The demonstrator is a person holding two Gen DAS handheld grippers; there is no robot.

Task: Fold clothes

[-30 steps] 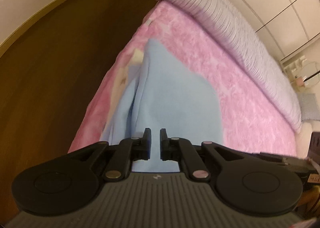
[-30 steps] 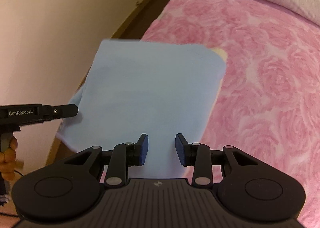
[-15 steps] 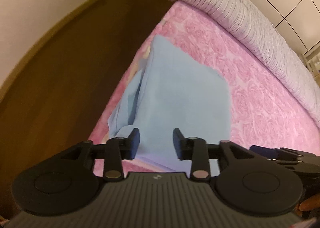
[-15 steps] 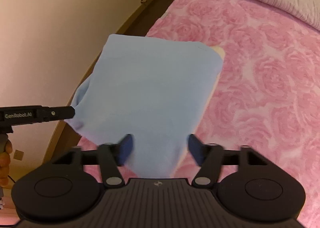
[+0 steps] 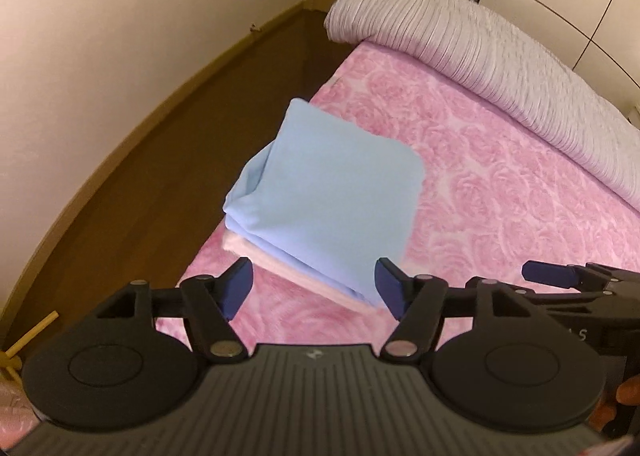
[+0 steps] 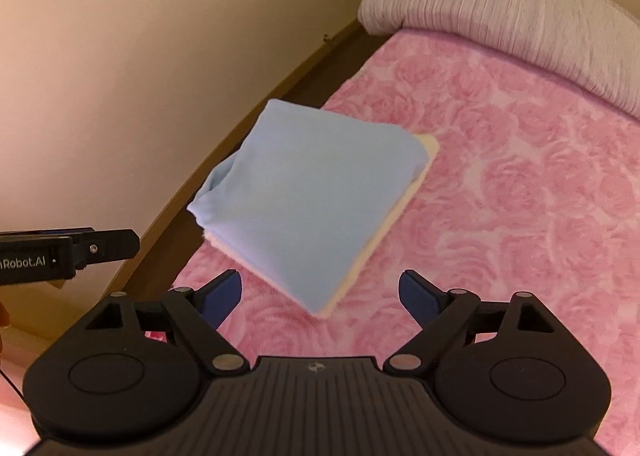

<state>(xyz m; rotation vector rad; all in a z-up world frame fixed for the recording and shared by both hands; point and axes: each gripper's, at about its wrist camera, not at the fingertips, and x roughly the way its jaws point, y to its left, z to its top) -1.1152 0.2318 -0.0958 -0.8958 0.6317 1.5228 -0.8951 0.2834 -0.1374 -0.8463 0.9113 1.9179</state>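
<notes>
Resting near the edge of the bed (image 5: 500,191), the light blue folded garment (image 5: 332,199) forms a compact, roughly square stack on the pink rose-patterned bedcover. A cream-coloured layer (image 6: 400,215) shows beneath the blue cloth along its nearer edges and at one far corner; whether it belongs to the same garment cannot be told. One side of the stack, toward the floor, shows rounded fold edges lying one upon another.

Left gripper (image 5: 314,290): jaws spread wide, blue-padded fingertips on either side of the stack's nearest corner as seen in the left wrist view, with nothing held between them. Right gripper (image 6: 320,292): jaws likewise spread wide and empty, held short of the stack, its nearest corner appearing between the two pads. Neither gripper touches the cloth.

In the right wrist view, the left gripper appears at the left margin, beside the stack on the floor side, and apart from it. In the left wrist view, the right gripper appears at the right margin, over the bedcover.

Beyond the stack, a ribbed pale lilac quilt (image 5: 480,55) lies rolled along the far side of the bed. Dark wooden floor (image 5: 160,183) and a cream wall (image 6: 140,75) border the bed on the stack's side.
</notes>
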